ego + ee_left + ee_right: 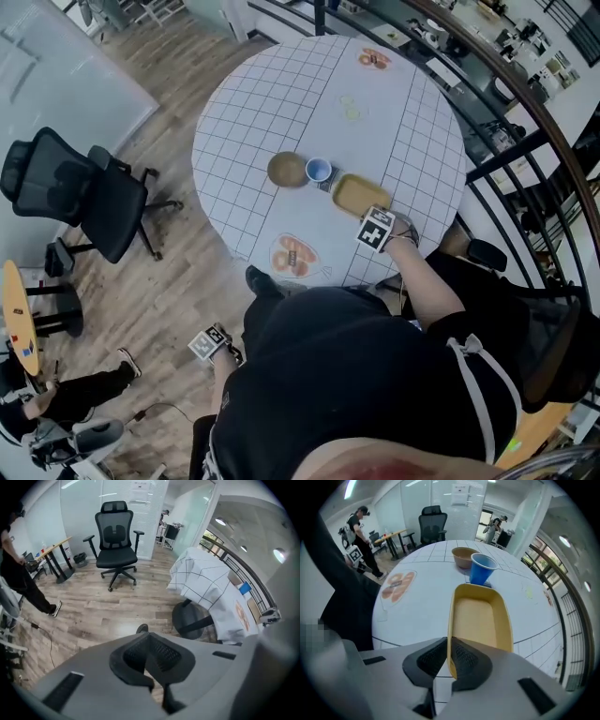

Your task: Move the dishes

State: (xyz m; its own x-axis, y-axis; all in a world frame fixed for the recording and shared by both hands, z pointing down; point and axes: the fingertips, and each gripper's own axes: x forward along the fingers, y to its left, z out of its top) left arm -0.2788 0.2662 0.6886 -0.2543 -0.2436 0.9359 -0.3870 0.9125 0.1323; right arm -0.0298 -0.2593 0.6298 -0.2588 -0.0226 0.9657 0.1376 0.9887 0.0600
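Pinching the yellow dish (480,620) at its 7 o'clock rim, my right gripper (448,643) has its jaws closed on the thin lip. The dish sits on the table (417,606) at 6 o'clock from the blue cup (480,569). It looks like light, stiff, slick plastic, so it may tilt when held by 1 edge. My left gripper (148,640) is closed and empty.

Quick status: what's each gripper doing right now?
Left gripper: closed, holding nothing.
Right gripper: closed on the near rim of the yellow tray.

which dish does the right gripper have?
The yellow tray: the right gripper pinches its near rim. The brown bowl and blue cup stand untouched beyond it.
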